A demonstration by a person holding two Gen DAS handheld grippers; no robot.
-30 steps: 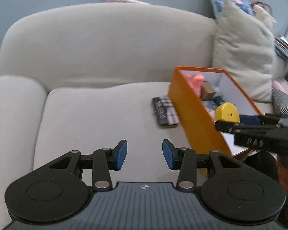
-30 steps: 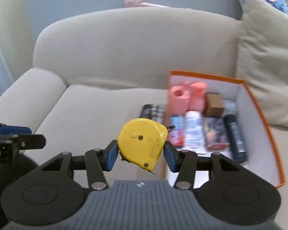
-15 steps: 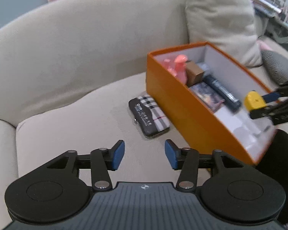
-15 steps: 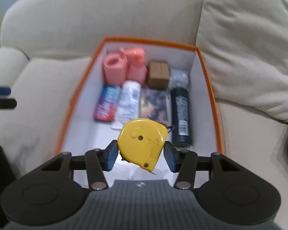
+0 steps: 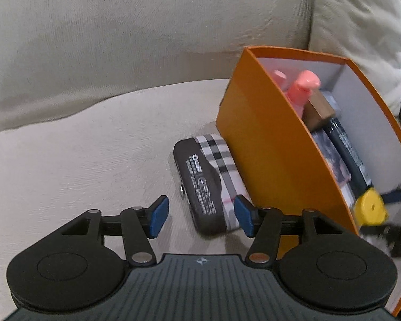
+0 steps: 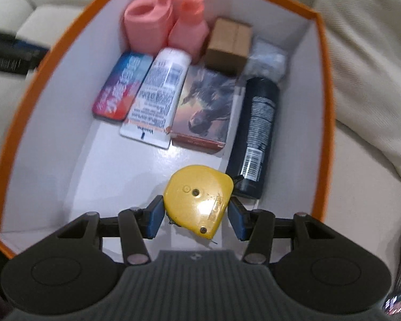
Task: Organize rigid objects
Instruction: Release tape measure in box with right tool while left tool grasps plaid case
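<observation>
My right gripper is shut on a yellow tape measure and holds it inside the orange box, low over the white floor near its front. The tape measure also shows in the left wrist view. My left gripper is open and empty, low over the sofa seat. A black and plaid case lies on the seat just ahead of it, against the outer wall of the orange box.
In the box lie a pink roll, a pink pump bottle, a brown carton, a white tube, a red-blue pack, a picture box and a dark can. A beige cushion leans behind the box.
My right gripper moved forward and down into the box with the tape measure. My left gripper moved closer to the plaid case and stays open.
</observation>
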